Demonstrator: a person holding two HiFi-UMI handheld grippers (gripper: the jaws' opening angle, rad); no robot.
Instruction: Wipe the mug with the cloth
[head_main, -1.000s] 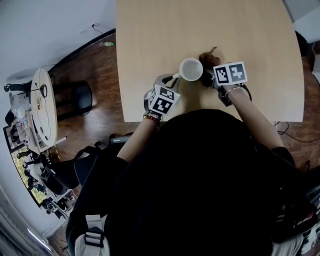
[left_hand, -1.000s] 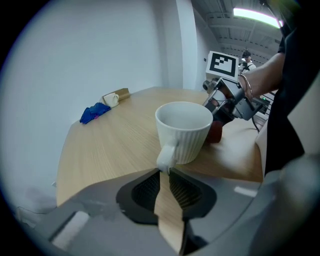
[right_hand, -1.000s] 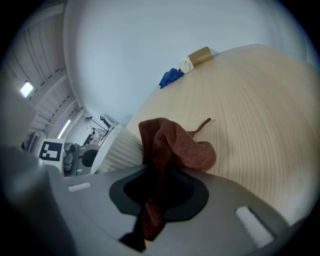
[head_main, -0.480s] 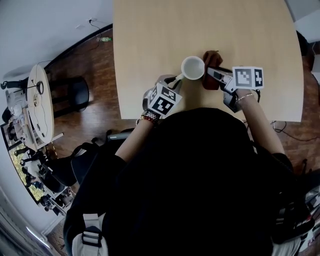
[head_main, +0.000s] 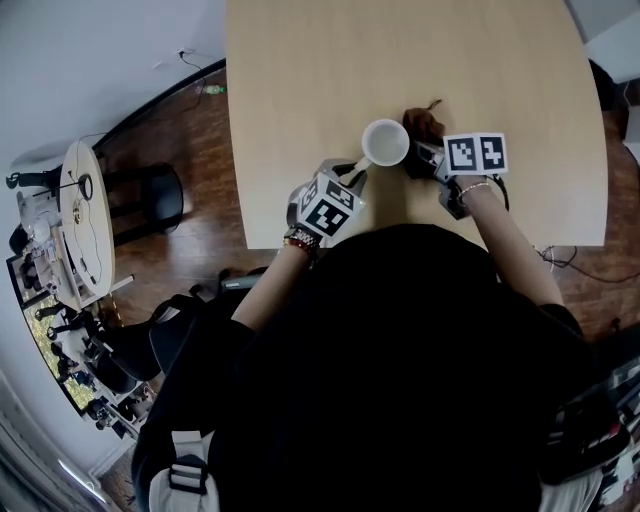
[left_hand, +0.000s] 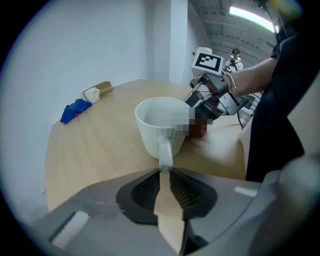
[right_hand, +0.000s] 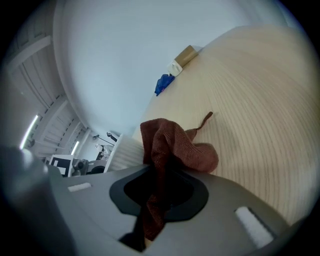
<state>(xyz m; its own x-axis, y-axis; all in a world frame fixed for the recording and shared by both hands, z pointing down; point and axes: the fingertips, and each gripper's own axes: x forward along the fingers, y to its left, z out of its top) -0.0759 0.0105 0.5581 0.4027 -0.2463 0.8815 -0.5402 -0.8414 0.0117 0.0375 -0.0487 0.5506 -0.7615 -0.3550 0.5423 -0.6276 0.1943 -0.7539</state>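
A white ribbed mug (head_main: 385, 141) stands upright on the light wooden table (head_main: 400, 60) near its front edge. My left gripper (head_main: 352, 172) comes at it from the near left. The mug's handle (left_hand: 165, 152) sits between the jaw tips (left_hand: 165, 172), which hold it while they are opening slightly. My right gripper (head_main: 418, 158) is shut on a reddish-brown cloth (head_main: 422, 122). The cloth (right_hand: 170, 145) is bunched against the right side of the mug (right_hand: 125, 152). In the left gripper view the cloth (left_hand: 199, 129) shows just behind the mug (left_hand: 162, 127), partly hidden.
At the table's far end lie a blue crumpled thing (left_hand: 75, 110), a small cup and a brown box (left_hand: 97, 91). A black stool (head_main: 150, 195) and a cluttered side table (head_main: 80, 220) stand on the wood floor to the left. The table's front edge runs just under both grippers.
The right gripper swung out to the right with the cloth, then came back in against the mug's right side. The mug shifted a little to the right, held by the left gripper.
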